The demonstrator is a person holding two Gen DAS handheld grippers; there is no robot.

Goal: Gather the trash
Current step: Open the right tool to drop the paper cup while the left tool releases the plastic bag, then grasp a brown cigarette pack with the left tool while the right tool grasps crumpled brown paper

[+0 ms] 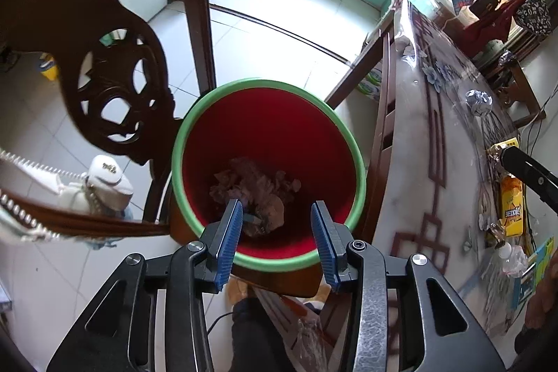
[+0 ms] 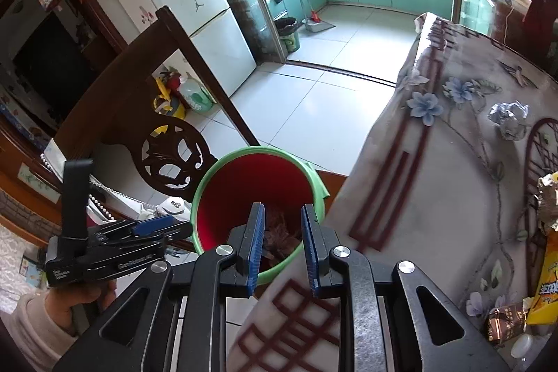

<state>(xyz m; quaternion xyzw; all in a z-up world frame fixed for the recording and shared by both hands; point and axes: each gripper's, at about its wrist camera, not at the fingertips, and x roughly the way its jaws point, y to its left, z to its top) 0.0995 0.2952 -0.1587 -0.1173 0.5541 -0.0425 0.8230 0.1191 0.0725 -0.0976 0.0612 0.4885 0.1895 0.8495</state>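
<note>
On the far left, a dark carved wooden chair [image 1: 115, 86] stands on pale floor tiles, with a small white bag [image 1: 104, 183] on a beaded chain beside its seat.

Just right of the chair sits a red bucket [image 1: 268, 131] with a green rim. At its bottom lies a heap of crumpled brownish paper trash [image 1: 254, 187]; nothing else shows inside it.

My left gripper [image 1: 276, 210] hangs right above the bucket's mouth, its blue-padded jaws parted with nothing between them.

My right gripper [image 2: 280, 222] points down at the bucket's right rim and the table's edge. Its jaws stand a narrow gap apart, and I hold nothing in them.

Right of the bucket is a table [image 2: 436, 197] under a flowered cloth. On it, from nearer the far end toward me, lie a crumpled silver foil ball [image 2: 507, 121], a yellow snack packet [image 1: 512, 204], a small brown wrapper [image 2: 505, 319] and a clear plastic bottle [image 1: 512, 258] on its side.
</note>
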